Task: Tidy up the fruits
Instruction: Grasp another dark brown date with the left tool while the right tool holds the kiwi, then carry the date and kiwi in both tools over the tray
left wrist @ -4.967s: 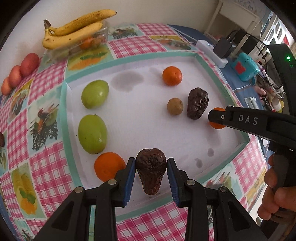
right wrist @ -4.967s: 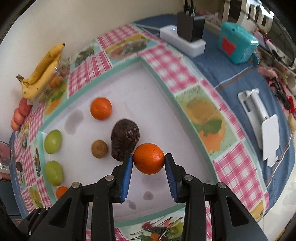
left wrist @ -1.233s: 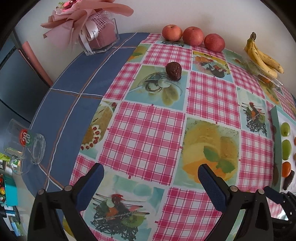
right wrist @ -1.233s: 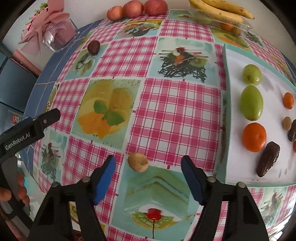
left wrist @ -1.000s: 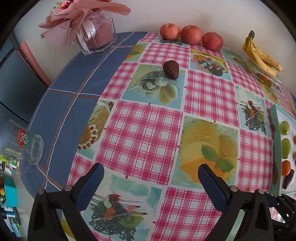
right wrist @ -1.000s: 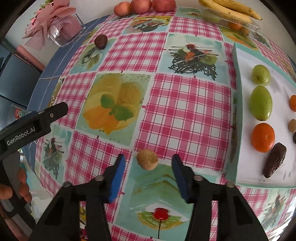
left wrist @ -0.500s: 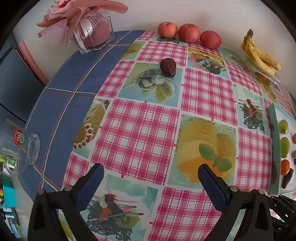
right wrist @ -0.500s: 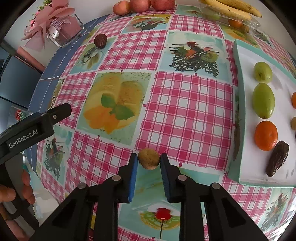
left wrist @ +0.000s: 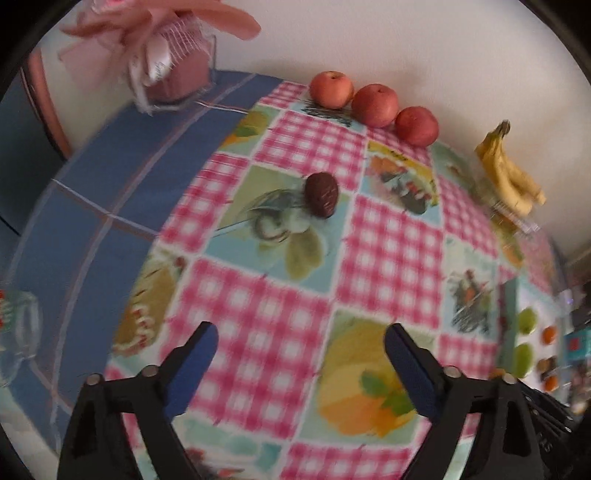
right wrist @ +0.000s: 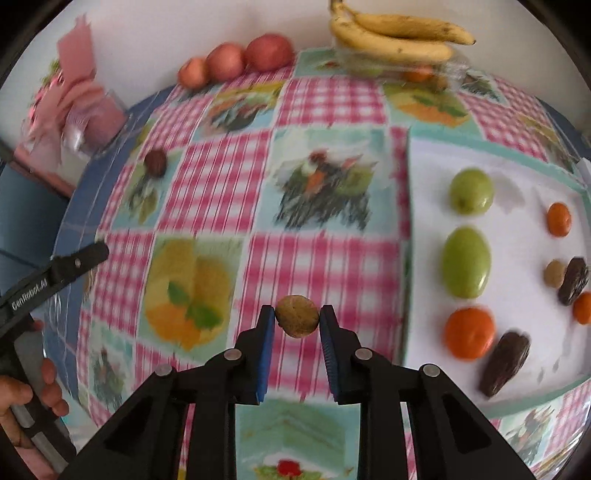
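- Your right gripper (right wrist: 297, 320) is clamped on a small brown round fruit (right wrist: 297, 316), pinched between the tips of the blue pads (right wrist: 266, 332). It looks lifted off the checked tablecloth (right wrist: 317, 258), though blur makes the gap hard to judge.
- Your left gripper (left wrist: 300, 349) is spread wide with nothing between its pads, above the tablecloth's pink checks.
- Just right of the held fruit lies the white tray (right wrist: 524, 325). On its near side: a dark wrinkled fruit (right wrist: 505, 362) touching or just beside an orange (right wrist: 469, 333).
- Beyond those, in a row: an oval green fruit (right wrist: 467, 262), then a rounder green fruit (right wrist: 471, 191).
- Toward the tray's right side: a second small brown fruit (right wrist: 554, 273) beside another dark fruit (right wrist: 573, 280), with two small oranges nearby.
- Mid-table, well apart from both grippers, a lone dark fruit (left wrist: 321, 194) sits on the cloth.
- At the far edge by the wall: three red apples (left wrist: 373, 105) in a line, bananas (right wrist: 397, 35) on a clear box.
- Far left corner: a pink wrapped glass holder (left wrist: 173, 70).
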### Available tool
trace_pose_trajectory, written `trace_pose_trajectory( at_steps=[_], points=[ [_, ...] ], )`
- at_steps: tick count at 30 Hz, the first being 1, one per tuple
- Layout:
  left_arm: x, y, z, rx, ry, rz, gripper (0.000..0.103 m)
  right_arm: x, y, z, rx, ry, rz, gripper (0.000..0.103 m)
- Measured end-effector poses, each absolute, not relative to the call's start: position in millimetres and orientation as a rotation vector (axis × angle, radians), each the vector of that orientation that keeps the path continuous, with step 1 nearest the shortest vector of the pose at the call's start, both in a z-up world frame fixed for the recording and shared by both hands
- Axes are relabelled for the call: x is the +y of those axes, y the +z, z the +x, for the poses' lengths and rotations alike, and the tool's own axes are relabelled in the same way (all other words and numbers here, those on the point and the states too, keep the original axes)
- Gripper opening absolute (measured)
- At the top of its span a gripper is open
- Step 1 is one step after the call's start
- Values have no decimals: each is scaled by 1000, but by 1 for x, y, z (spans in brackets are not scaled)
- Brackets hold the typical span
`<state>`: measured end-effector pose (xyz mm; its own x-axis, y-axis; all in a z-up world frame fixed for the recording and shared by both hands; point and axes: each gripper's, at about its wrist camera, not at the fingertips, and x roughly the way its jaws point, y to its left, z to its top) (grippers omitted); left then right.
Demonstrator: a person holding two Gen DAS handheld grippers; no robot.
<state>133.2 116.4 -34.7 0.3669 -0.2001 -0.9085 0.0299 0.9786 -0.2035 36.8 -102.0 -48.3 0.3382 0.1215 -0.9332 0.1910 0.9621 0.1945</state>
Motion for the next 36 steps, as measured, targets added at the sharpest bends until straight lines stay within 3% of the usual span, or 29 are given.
trace_pose_trajectory(
  at_steps=[4, 15, 27, 36],
  points=[
    [111, -38, 163, 1198, -145, -141, 81, -120, -35, 60, 1181, -78, 320, 26],
    [105, -53, 241, 1209, -202, -217, 39, -143, -16, 108, 1107, -137, 269, 26],
    [102, -69, 264, 1232, -192, -249, 33, -154, -21, 118, 1104, -136, 292, 26],
    [82, -44, 240, 1222, -185, -238, 32, -157, -12, 114, 1085, -112, 324, 26]
  ],
)
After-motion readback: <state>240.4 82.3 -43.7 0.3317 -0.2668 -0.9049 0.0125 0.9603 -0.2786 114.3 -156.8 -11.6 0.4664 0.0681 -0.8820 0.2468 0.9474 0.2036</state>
